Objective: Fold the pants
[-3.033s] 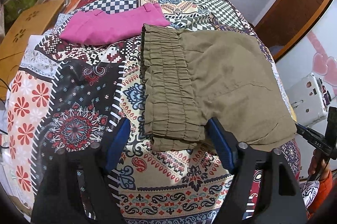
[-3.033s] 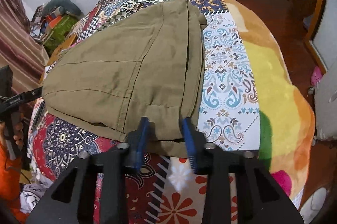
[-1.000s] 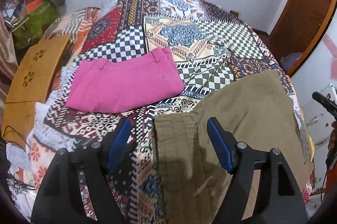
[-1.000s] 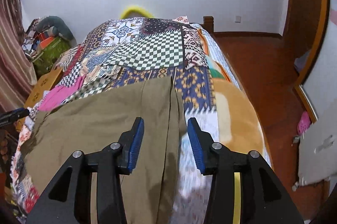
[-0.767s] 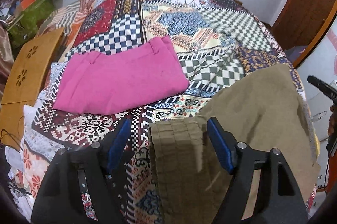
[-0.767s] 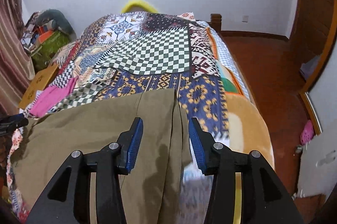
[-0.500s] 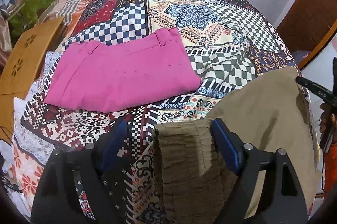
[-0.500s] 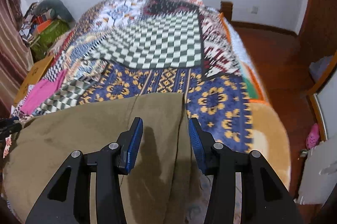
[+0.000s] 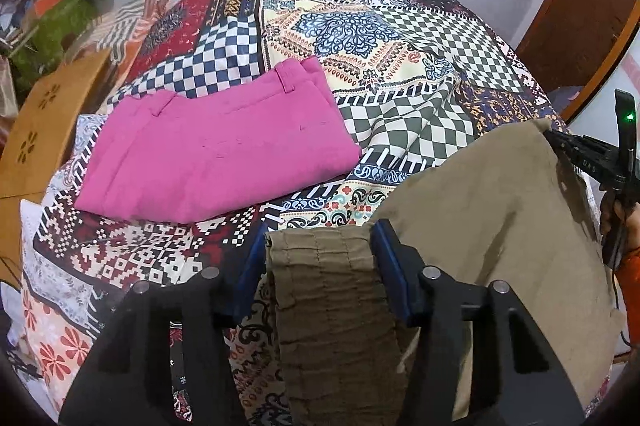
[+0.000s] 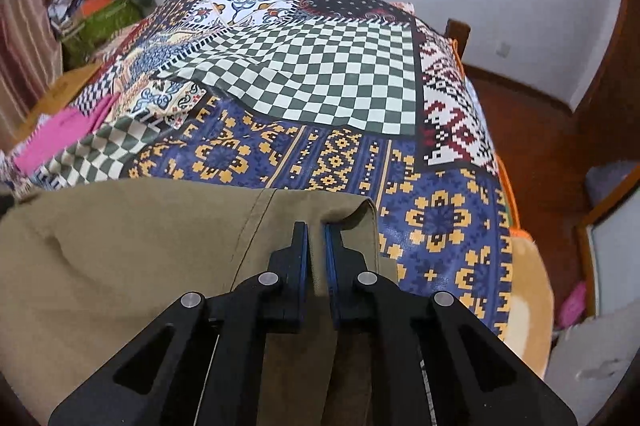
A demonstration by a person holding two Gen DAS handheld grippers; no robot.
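A patchwork quilt (image 9: 360, 37) of checkerboard, floral and geometric panels covers the bed in front of you and fills most of both views. On it lies a pair of olive-khaki pants (image 9: 492, 209), spread across the near right part of the quilt and stretching between your two tools. The gathered elastic waistband (image 9: 324, 266) sits at your left side; the plain fabric runs away to the right.

Your left gripper (image 9: 318, 258) has its blue-padded fingers set apart on either side of the waistband, each pad against an edge of the bunched fabric, so the band fills the gap between them. It brackets the waistband rather than pinching it flat.

Your right gripper (image 10: 316, 246) is clenched: its two blue pads are nearly together with a fold of the pants (image 10: 160, 234) caught between them, close to the garment's far right corner. In the left view that same tool appears at the far right edge, at the pants' other end.

Beyond your left gripper, a folded pink garment (image 9: 216, 149) lies flat on the quilt, apart from the pants.
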